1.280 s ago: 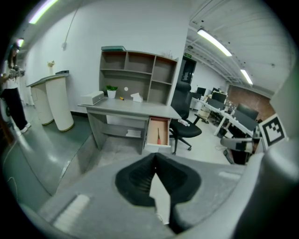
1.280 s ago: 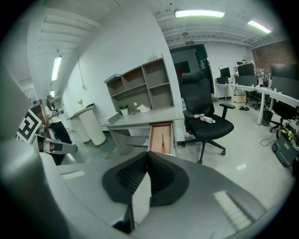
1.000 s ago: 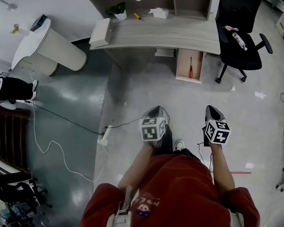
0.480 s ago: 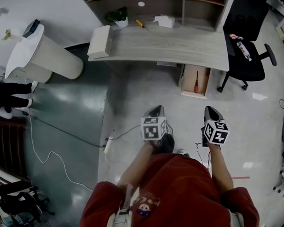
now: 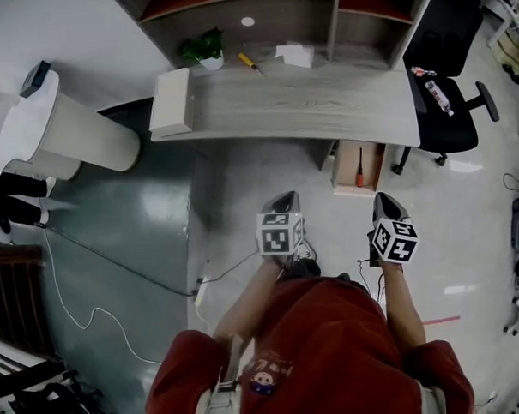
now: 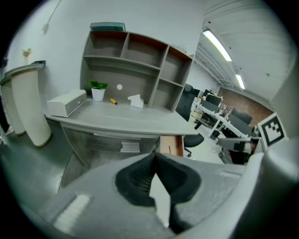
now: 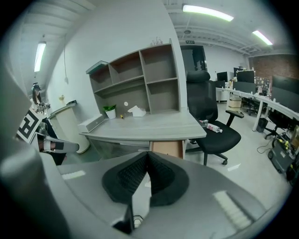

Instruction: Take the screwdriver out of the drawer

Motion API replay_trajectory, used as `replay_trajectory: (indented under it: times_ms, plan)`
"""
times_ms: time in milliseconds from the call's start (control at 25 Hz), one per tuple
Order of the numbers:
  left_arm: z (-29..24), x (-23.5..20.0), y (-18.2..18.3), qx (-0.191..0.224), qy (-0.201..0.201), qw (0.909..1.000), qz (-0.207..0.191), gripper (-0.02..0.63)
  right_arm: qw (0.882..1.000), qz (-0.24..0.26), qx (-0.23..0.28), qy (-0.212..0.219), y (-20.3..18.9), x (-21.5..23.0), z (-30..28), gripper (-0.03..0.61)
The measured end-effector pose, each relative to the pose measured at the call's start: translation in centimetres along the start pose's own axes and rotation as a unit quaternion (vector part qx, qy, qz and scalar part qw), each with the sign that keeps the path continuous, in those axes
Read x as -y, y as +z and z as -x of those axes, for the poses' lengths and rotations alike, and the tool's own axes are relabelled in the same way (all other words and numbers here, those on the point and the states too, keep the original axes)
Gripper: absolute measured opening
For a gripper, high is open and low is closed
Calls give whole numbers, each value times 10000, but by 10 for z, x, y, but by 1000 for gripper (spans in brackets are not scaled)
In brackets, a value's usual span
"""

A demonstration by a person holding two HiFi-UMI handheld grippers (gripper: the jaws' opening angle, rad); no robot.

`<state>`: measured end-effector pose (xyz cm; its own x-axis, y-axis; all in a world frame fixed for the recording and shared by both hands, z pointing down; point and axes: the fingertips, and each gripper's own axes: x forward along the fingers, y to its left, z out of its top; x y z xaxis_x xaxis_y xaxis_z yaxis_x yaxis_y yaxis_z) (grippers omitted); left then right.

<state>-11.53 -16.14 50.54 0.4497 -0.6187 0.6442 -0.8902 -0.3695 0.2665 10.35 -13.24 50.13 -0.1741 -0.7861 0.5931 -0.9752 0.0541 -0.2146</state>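
Clenched and empty, the left gripper (image 5: pixel 285 201) and right gripper (image 5: pixel 384 200) are hovering well short of the far open drawer (image 5: pixel 344 167); the right likely needs opening before reaching the screwdriver (image 5: pixel 359 164).

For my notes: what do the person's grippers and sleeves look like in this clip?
Both the left gripper and right gripper have grey tapering shells with black ribbed pads. Each carries a white cube printed with black square markers. The person wears a red short-sleeved top with a small emblem.
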Motion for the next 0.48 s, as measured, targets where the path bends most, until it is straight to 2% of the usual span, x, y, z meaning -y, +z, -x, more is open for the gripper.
replay_trajectory:
  times_ms: [480]
  plan:
    - [-41,-16,20,-175,-298,9989,-304,-2,9994,-220,27,-282,6,3,-35,1]
